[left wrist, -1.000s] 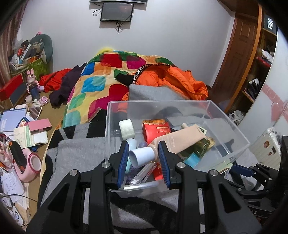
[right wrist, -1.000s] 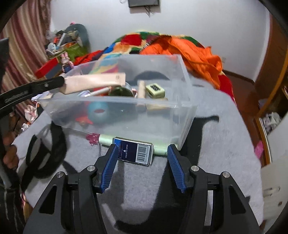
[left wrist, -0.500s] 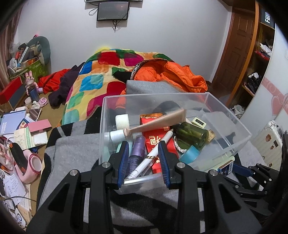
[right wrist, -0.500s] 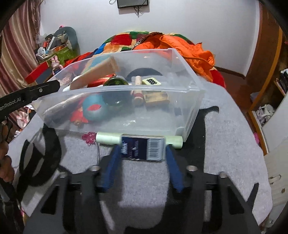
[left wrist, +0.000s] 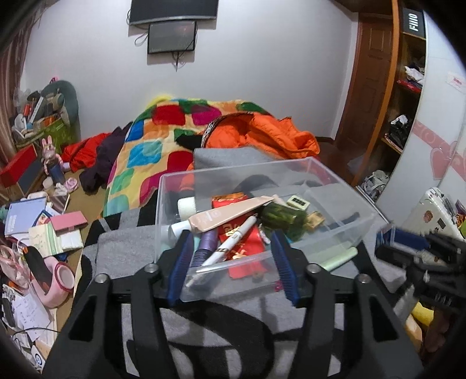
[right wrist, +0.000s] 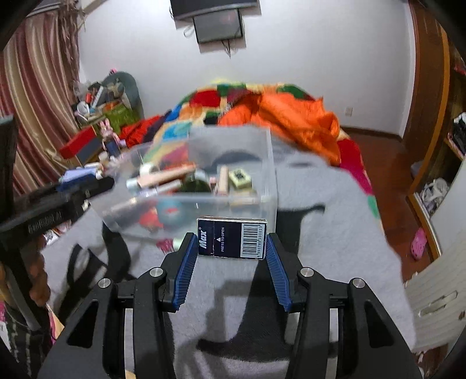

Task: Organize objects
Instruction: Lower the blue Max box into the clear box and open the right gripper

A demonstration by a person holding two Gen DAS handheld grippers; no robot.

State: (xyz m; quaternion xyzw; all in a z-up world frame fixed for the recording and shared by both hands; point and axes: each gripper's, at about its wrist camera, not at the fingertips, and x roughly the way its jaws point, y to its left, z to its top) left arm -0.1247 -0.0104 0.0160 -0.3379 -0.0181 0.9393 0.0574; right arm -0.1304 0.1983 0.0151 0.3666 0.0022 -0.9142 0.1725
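The dark blue "Max" box (right wrist: pixel 232 238) is what has changed: a second ago it lay on the grey blanket (right wrist: pixel 335 210) against a pale green tube (left wrist: pixel 339 258), and now my right gripper (right wrist: pixel 232 247) has it clamped end to end between its blue pads and raised in front of the clear plastic bin (left wrist: pixel 340 186). That leaves, I judge, only the carry over the rim and a drop. My left gripper (left wrist: pixel 231 263) has let go of the beige tube (left wrist: pixel 230 214), which now lies in the bin across the red packet (left wrist: pixel 241 236); its fingers stand wide apart astride the bin's near corner, holding nothing. The box reads "Max", "PRESS TO OPEN", over a barcode. A shelf sign (left wrist: pixel 413 22) reads "FIIIO", I think.
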